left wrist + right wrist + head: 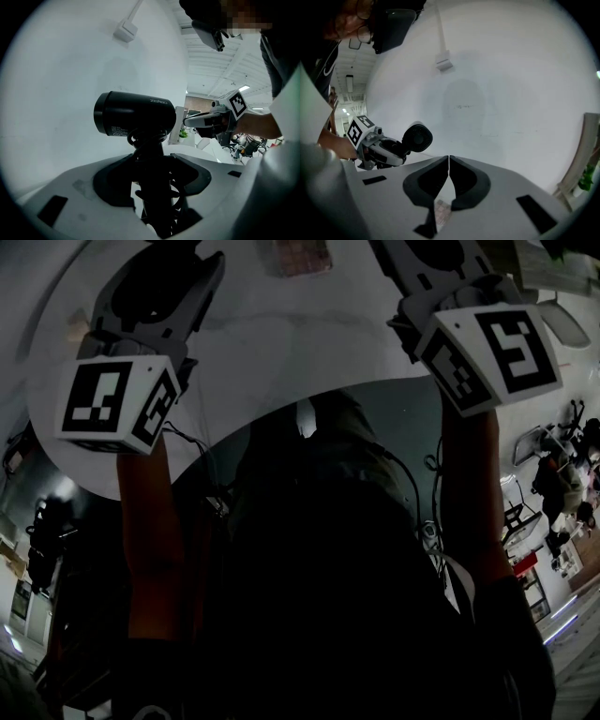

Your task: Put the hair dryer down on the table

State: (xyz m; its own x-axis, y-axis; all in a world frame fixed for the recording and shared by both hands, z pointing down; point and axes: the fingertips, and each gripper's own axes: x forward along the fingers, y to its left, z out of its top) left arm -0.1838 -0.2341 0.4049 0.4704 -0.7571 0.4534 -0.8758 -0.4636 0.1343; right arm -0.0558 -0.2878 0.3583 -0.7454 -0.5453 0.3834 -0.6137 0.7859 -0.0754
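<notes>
The black hair dryer [133, 114] stands barrel sideways, and my left gripper [152, 161] is shut on its handle, with the coiled cord bunched between the jaws. From the right gripper view, the dryer [417, 137] shows its round rear grille, held by the left gripper [379, 149] above the white table [501, 93]. My right gripper [449, 161] is shut, jaws touching, nothing between them. In the head view both grippers reach over the table [281, 343], left gripper [150, 296] at top left, right gripper [441, 277] at top right.
A white plug block with its cable [125, 32] lies on the table beyond the dryer. A small pinkish patterned piece [300, 254] lies at the table's far side. The person's dark body fills the lower head view; office chairs [562, 465] stand at the right.
</notes>
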